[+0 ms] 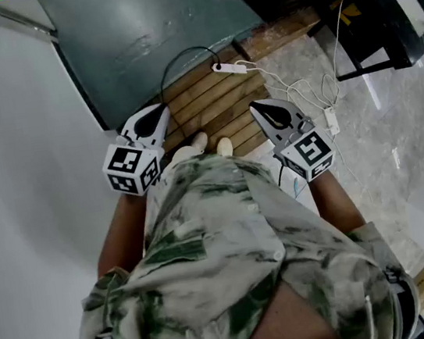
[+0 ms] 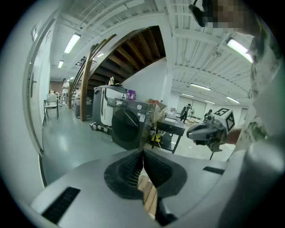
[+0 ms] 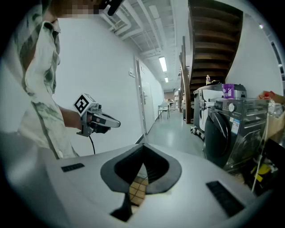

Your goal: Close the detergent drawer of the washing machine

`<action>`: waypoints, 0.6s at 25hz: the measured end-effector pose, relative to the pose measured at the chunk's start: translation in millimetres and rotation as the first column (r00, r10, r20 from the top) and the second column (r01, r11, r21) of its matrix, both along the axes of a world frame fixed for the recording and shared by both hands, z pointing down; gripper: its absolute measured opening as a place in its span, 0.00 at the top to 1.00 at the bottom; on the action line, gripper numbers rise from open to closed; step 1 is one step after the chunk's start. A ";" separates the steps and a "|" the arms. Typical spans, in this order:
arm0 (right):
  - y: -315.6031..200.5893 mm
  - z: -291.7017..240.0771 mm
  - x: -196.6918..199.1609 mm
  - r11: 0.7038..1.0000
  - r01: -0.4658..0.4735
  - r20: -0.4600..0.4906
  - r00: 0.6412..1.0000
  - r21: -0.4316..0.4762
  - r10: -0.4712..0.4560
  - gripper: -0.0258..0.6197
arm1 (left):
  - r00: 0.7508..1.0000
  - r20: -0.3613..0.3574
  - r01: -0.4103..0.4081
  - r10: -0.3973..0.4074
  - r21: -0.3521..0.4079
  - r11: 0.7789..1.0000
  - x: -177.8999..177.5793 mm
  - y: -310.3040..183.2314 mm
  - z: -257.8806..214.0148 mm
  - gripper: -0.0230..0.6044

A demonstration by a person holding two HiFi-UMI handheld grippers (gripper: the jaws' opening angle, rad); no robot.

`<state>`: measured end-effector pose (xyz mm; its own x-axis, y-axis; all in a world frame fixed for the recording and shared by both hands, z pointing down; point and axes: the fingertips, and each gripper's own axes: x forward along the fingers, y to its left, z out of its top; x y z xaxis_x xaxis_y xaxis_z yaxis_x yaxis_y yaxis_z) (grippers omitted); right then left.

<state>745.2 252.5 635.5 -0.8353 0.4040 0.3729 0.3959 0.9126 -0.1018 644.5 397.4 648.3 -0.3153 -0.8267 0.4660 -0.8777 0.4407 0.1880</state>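
Drawer not discernible yet; washing machine [image 2: 127,129] stands ahead, well apart from both tools. Left tool [image 1: 159,116] and right tool [image 1: 256,108] both closed, empty. Likely light, stiff plastic slider: push its front squarely.

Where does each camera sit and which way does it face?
Head view: on the person's head, facing steeply down at wooden planks; shirt, left claw, right claw show.
Left gripper view: on the left claw, facing the dark washing machine past shut jaws; right claw shows.
Right gripper view: on the right claw, jaws shut, facing down a corridor; left claw, shirt show.
Shared by both gripper views: washing machine, staircase.
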 end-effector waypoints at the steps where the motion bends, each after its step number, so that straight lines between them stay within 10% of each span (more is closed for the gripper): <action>1: -3.8 -0.7 0.0 1.000 -0.002 0.003 1.000 -0.002 0.002 0.93 | 1.000 0.002 0.004 -0.004 0.000 1.000 1.8 -2.2 -1.4 0.93; 15: 2.7 6.4 -45.1 1.000 0.022 0.015 1.000 -0.015 -0.022 0.93 | 0.998 -0.003 0.063 -0.063 0.033 0.997 -22.1 7.0 -4.7 0.92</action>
